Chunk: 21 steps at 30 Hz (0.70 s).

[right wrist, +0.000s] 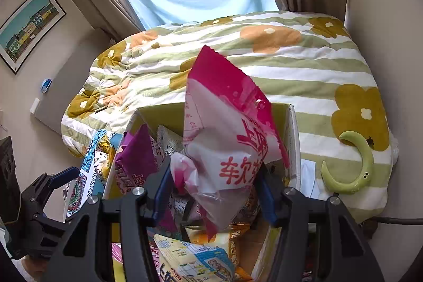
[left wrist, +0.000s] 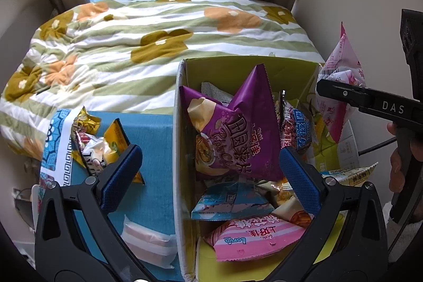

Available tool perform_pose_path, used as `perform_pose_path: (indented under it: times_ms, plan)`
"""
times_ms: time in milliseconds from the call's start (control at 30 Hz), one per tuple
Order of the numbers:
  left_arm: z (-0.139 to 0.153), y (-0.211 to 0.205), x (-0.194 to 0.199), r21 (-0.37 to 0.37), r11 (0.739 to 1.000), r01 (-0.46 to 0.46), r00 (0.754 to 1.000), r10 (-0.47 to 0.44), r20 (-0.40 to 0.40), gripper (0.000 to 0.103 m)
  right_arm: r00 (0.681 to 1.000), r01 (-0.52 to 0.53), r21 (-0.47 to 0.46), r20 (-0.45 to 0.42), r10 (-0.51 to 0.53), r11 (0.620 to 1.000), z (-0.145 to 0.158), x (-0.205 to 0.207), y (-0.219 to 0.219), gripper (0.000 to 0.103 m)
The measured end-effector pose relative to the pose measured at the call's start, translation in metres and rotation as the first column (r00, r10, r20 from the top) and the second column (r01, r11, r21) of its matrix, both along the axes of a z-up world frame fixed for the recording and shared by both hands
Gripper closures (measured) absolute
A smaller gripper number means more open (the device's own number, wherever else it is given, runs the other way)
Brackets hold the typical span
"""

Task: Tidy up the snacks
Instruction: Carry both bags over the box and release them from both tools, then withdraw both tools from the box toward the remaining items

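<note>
A cardboard box point(left wrist: 180, 139) with a yellow-green inside holds several snack packs, among them a purple chip bag point(left wrist: 238, 128), a blue pack point(left wrist: 230, 200) and a pink bag point(left wrist: 253, 237). My left gripper point(left wrist: 210, 152) hangs open over the box's left wall, one blue pad on either side of it, with nothing held. My right gripper point(right wrist: 214, 168) is shut on a pink and white snack bag point(right wrist: 230, 144), which stands upright above the box point(right wrist: 293, 149). In the left wrist view that bag point(left wrist: 341, 86) hangs at the box's right edge.
Left of the box, a blue patterned surface point(left wrist: 153, 134) carries loose snack packs point(left wrist: 97, 142) and a white and pink package point(left wrist: 148, 242). Behind lies a bed with a flowered striped quilt point(left wrist: 158, 44). A green crescent-shaped object point(right wrist: 354, 171) rests on the quilt at right.
</note>
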<state>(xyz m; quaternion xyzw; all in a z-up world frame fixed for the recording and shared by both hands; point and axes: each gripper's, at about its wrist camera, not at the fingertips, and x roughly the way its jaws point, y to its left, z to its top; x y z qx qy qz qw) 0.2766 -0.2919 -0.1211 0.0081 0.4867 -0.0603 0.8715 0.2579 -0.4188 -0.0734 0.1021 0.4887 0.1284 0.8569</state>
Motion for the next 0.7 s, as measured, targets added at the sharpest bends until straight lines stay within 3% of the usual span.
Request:
perform_pose_path:
  times_ms: [67,133,167,200,700]
  plan:
    - [-0.001,0.001,0.000,0.003,1.000,-0.003,1.000,0.003,-0.002,0.001,1.000,0.003,-0.003,-0.019,-0.003,1.000,-0.006,0.005,0.000,0.045]
    - [-0.003,0.002,-0.001,0.006,1.000,-0.007,1.000,0.007,-0.005,0.001,1.000,0.013,-0.001,-0.019,-0.013,1.000,-0.010,0.007,-0.001,0.027]
    - [-0.004,0.004,-0.002,0.007,1.000,-0.008,1.000,0.008,-0.007,0.001,1.000,0.019,0.006,-0.010,-0.018,1.000,-0.010,0.006,-0.002,0.010]
    - [-0.004,0.004,-0.004,0.007,1.000,-0.009,1.000,0.009,-0.010,0.001,1.000,0.022,0.014,-0.001,-0.022,1.000,-0.009,0.004,-0.003,0.001]
    - [0.005,0.025,-0.036,0.008,1.000,-0.007,1.000,0.007,0.002,0.001,0.997,0.034,-0.010,0.062,-0.034,0.999,0.010,-0.037,0.004,0.001]
